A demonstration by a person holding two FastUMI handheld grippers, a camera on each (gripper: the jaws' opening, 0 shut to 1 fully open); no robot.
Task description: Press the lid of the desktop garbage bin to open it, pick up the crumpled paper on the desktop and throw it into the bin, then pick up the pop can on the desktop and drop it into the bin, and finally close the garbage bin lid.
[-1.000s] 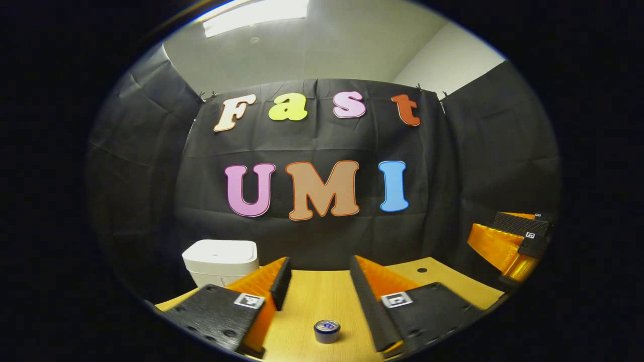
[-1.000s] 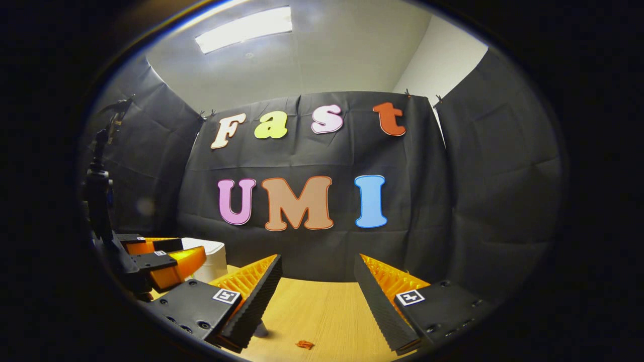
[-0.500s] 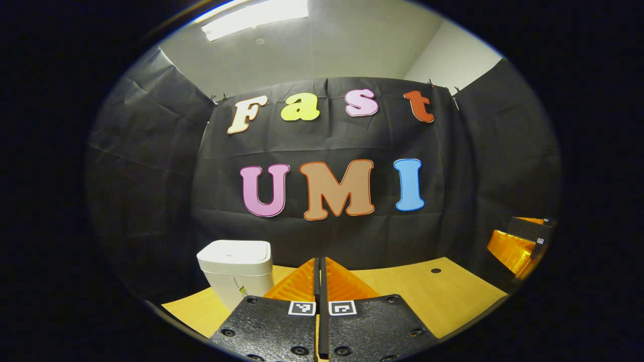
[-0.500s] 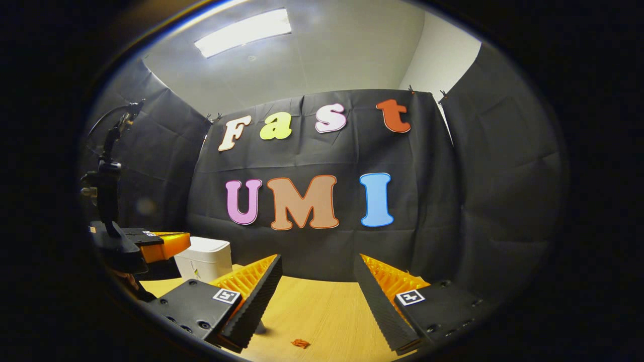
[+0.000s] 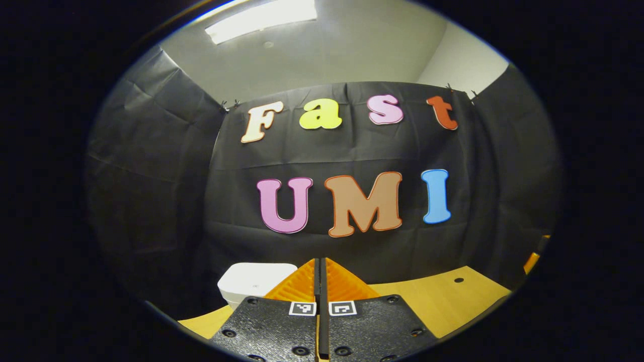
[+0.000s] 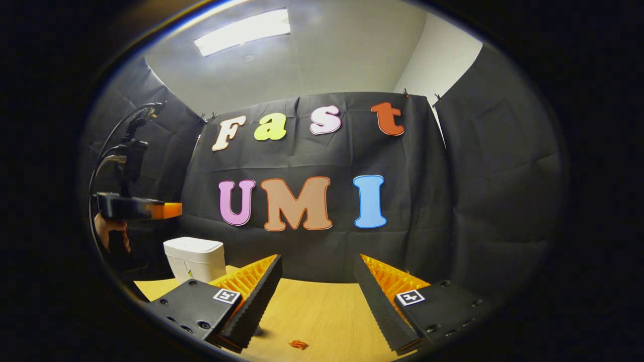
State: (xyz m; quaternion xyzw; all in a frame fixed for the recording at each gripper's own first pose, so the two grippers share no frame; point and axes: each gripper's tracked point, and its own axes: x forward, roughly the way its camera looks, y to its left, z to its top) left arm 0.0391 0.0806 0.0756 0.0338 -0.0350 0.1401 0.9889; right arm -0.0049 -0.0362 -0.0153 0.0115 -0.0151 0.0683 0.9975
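Note:
The white desktop bin (image 5: 254,279) stands with its lid down at the table's back left, just left of my left gripper (image 5: 320,262). That gripper's fingers are pressed together with nothing between them. In the right gripper view the bin (image 6: 193,258) sits far left, and the left gripper (image 6: 162,210) hovers well above it, level, held by a hand (image 6: 108,232). My right gripper (image 6: 317,269) is open and empty over the wooden table (image 6: 322,309). A small orange scrap (image 6: 298,344) lies on the table between its fingers.
Black cloth walls close the booth behind and on both sides. The wooden table (image 5: 443,301) stretches to the right of the bin, with a small dark hole (image 5: 458,280) near its back right. A cable (image 6: 108,151) loops up from the left gripper.
My left gripper went from open to shut, then rose; the small can on the table dropped out of its view. Seen from the right gripper, it climbed to above the bin. The right gripper stayed open.

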